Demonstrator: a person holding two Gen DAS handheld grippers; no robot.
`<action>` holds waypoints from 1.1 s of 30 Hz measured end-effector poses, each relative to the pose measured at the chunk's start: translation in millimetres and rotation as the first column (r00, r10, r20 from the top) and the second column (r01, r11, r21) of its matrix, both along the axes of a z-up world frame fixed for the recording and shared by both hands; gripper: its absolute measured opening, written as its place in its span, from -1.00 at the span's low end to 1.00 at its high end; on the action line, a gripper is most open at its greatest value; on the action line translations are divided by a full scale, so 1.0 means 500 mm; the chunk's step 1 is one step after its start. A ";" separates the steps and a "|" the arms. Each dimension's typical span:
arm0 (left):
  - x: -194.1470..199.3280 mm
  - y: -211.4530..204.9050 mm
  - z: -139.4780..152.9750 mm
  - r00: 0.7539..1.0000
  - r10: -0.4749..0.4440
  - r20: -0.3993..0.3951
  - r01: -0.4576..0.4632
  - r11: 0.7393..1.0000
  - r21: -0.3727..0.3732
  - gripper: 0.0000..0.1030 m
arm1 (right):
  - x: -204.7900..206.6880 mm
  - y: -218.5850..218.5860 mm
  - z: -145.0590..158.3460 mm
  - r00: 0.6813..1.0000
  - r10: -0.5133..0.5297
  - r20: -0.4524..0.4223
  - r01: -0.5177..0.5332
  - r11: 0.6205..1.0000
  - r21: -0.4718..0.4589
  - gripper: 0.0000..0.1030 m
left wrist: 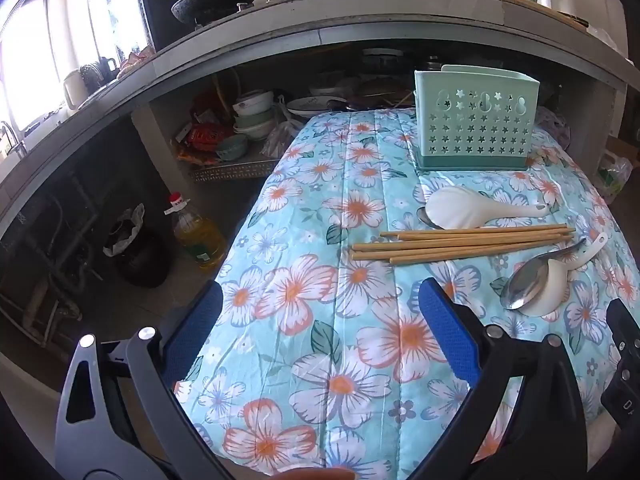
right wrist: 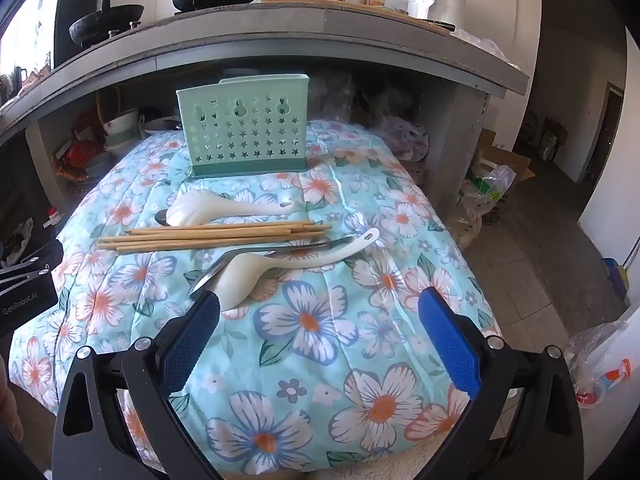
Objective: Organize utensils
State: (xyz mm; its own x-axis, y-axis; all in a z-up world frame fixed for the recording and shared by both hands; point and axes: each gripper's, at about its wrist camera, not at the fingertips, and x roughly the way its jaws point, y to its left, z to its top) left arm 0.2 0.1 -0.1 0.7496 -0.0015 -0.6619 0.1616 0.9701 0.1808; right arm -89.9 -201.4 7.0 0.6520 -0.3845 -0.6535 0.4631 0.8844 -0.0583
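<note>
The utensils are laid loose on the floral cloth (right wrist: pixel 312 320), none yet in the green holder (right wrist: pixel 244 136), which is stood upright at the far end of the covered surface. A bundle of wooden chopsticks (right wrist: pixel 216 236) is spread across the middle, lying sideways to both cameras. Beyond it, a white ladle (right wrist: pixel 224 208) is rested over a metal spoon whose bowl alone is seen at its left. Nearer, a second white spoon (right wrist: pixel 280 268) is lain against a steel spoon (right wrist: pixel 276 250), the two touching along their handles.

The right gripper (right wrist: pixel 320 340) is held with its jaws wide apart and nothing between them, its left pad just beside the bowl of the near white spoon. The left gripper (left wrist: pixel 320 328) is likewise spread and empty, well short of the chopsticks.

The sorting is judged not to have begun. The near white spoon is best taken first, across its handle, since the bowl is too broad and smooth to be pinched securely. Care is needed so that the steel spoon is not dragged along with it. The chopsticks are likely to roll and scatter if gripped at one end; a hold near the middle is advised.
</note>
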 end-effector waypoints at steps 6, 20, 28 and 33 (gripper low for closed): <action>-0.006 -0.001 0.001 1.000 0.006 0.027 -0.006 1.000 0.006 0.83 | 0.003 0.000 0.004 1.000 0.004 0.005 -0.004 1.000 -0.001 0.88; -0.001 -0.003 0.006 1.000 -0.010 0.019 0.010 1.000 -0.003 0.83 | 0.001 -0.001 0.001 1.000 0.000 0.003 0.000 1.000 0.007 0.88; 0.001 -0.007 0.006 1.000 -0.011 0.017 0.011 1.000 0.000 0.83 | 0.001 -0.003 0.002 1.000 0.001 0.003 -0.001 1.000 0.008 0.88; 0.001 -0.008 0.006 1.000 -0.012 0.017 0.012 1.000 0.001 0.83 | 0.001 -0.001 0.002 1.000 0.001 0.002 -0.001 1.000 0.007 0.88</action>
State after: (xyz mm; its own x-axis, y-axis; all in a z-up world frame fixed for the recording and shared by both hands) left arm 0.7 -3.8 2.9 0.7610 -0.0101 -0.6487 0.1700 0.9680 0.1845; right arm -89.5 -202.2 8.0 0.6538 -0.3792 -0.6547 0.4628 0.8850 -0.0505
